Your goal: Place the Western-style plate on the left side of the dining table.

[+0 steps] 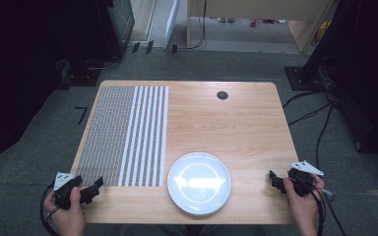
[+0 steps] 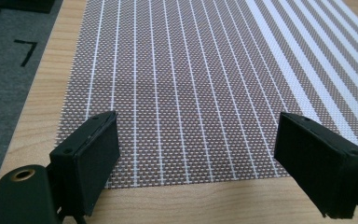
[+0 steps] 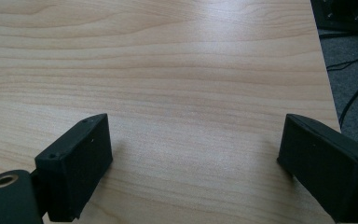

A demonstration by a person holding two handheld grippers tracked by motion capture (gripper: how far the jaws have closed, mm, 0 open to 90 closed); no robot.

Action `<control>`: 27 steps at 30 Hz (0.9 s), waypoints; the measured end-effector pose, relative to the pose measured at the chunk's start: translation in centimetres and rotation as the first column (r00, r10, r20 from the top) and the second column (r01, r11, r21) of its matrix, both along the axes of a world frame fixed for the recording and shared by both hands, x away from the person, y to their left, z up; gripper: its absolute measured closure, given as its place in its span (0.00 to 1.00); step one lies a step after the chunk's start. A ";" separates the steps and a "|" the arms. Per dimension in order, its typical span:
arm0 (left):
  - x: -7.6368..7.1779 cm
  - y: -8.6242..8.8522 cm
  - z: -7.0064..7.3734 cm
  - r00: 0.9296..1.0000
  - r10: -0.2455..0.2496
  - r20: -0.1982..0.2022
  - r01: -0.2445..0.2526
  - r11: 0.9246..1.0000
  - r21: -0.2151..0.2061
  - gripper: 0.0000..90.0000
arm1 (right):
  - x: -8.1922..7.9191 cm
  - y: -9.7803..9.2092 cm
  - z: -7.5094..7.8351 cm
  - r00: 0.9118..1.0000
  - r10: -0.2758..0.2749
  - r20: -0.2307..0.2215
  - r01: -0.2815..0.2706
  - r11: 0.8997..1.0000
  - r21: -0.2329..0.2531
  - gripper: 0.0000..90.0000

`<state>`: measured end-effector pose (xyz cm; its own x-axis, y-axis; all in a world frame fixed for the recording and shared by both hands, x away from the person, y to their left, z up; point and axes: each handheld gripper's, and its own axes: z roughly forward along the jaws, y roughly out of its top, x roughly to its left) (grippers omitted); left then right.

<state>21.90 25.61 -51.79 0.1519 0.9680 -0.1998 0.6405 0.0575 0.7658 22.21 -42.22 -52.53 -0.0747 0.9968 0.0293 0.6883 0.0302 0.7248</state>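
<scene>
A white round plate [image 1: 199,183] lies on the wooden table [image 1: 236,128] near its front edge. A striped woven placemat [image 1: 126,133] covers the table's left part. My left gripper [image 1: 92,190] rests at the front left corner, just below the placemat [image 2: 182,88], jaws wide apart with nothing between them. My right gripper [image 1: 274,179] sits at the front right, to the right of the plate, open over bare wood [image 3: 182,84]. A hand holds each gripper from the bottom edge.
A small dark round cap [image 1: 222,95] sits in the tabletop near the far edge. Grey carpet [image 1: 39,147] surrounds the table, with cables [image 1: 320,123] on the floor at the right and dark equipment at the back left.
</scene>
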 end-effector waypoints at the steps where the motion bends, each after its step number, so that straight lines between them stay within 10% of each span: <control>1: 0.0 0.0 0.0 1.000 0.000 0.000 0.000 1.000 0.000 0.16 | 0.0 0.0 0.0 1.000 0.000 0.000 0.000 1.000 0.000 0.10; 12: -0.4 0.0 0.5 0.999 0.050 0.014 -0.050 0.998 0.023 0.16 | 0.0 0.0 0.0 1.000 0.000 0.000 0.000 1.000 0.001 0.10; 27: -0.4 -2.4 1.1 0.999 -0.015 0.041 0.014 0.999 0.030 0.12 | -0.3 0.1 0.2 1.000 0.005 0.012 -0.005 1.000 -0.004 0.10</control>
<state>21.50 23.24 -50.69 0.1733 0.9710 -0.1647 0.6087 0.0258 0.7930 21.94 -42.07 -52.33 -0.0798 0.9965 0.0247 0.6795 0.0363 0.7328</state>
